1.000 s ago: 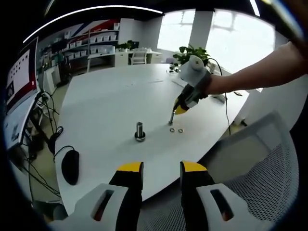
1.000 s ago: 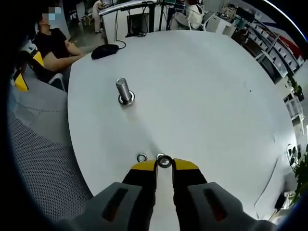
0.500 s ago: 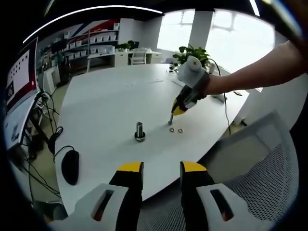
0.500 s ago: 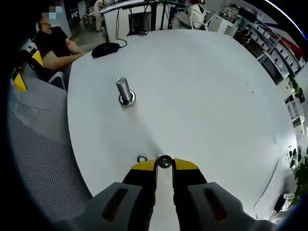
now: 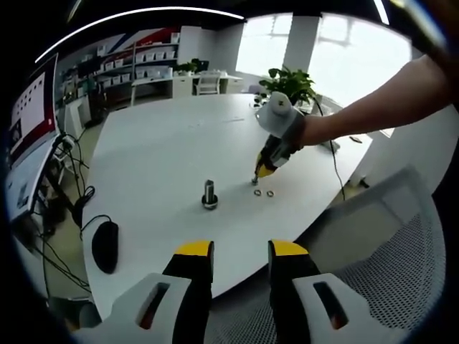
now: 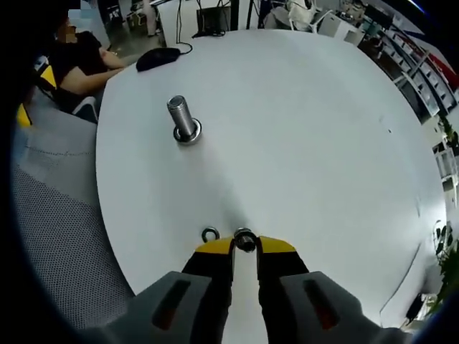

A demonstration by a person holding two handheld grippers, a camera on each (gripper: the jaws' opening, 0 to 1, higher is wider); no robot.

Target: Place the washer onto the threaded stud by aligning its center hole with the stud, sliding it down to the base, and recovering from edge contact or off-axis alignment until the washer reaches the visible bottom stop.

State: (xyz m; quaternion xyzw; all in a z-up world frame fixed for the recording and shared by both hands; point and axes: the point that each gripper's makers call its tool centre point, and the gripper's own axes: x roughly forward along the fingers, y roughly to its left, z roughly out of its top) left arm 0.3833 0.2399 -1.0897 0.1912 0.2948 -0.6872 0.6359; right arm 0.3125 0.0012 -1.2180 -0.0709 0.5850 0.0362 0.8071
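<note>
The threaded stud (image 5: 208, 195) stands upright on the white round table (image 5: 165, 150); in the right gripper view the stud (image 6: 183, 120) is ahead and to the left. My right gripper (image 6: 244, 247) is shut on a small metal washer (image 6: 244, 240) held at its yellow tips, a little above the table. In the left gripper view a hand holds the right gripper (image 5: 255, 176) right of the stud, over two loose washers (image 5: 263, 193). One loose washer (image 6: 210, 233) lies just left of the tips. My left gripper (image 5: 241, 251) hangs open off the table's near edge.
A black mouse (image 5: 105, 247) with its cable lies at the table's left edge, also the mouse (image 6: 158, 58) in the right gripper view. A mesh chair (image 5: 387, 244) stands on the right. A seated person (image 6: 79, 61) is beyond the table edge. A cable (image 5: 337, 165) runs across the far right.
My right gripper has risen slightly with the washer and shifted toward the stud. The left gripper has not moved.
</note>
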